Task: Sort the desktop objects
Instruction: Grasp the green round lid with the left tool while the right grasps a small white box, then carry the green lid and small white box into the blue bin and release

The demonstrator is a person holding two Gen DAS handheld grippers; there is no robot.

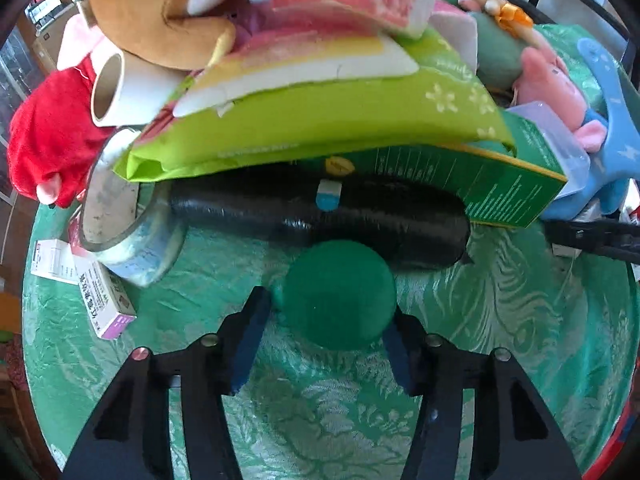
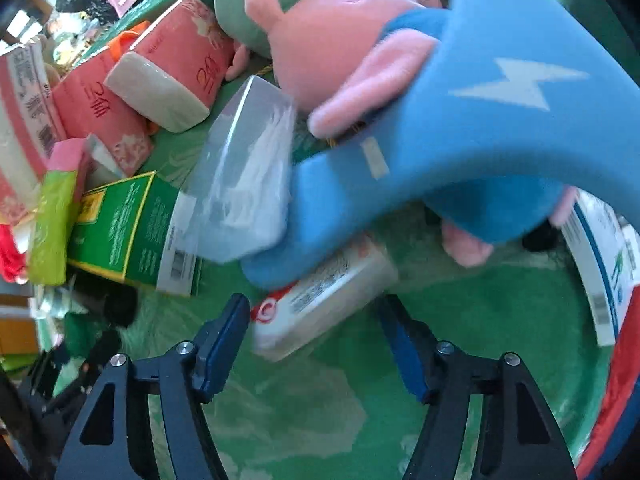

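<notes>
In the left wrist view my left gripper (image 1: 326, 316) is open, its blue pads on either side of a green round ball-like object (image 1: 338, 292) on the green tablecloth (image 1: 320, 400); contact is unclear. Behind it lie a black roll (image 1: 320, 216) and a heap of packets. In the right wrist view my right gripper (image 2: 314, 328) is open around the end of a white and red box (image 2: 324, 296) that lies under a pink and blue plush pig (image 2: 440, 128). The pads are apart from the box.
Left wrist view: a tape roll (image 1: 128, 232), small medicine boxes (image 1: 104, 300), a lime green packet (image 1: 320, 128), a green carton (image 1: 500, 188), a red plush (image 1: 48, 136) and a brown plush (image 1: 160, 12). Right wrist view: pink tissue packs (image 2: 172, 72), a clear box (image 2: 248, 176).
</notes>
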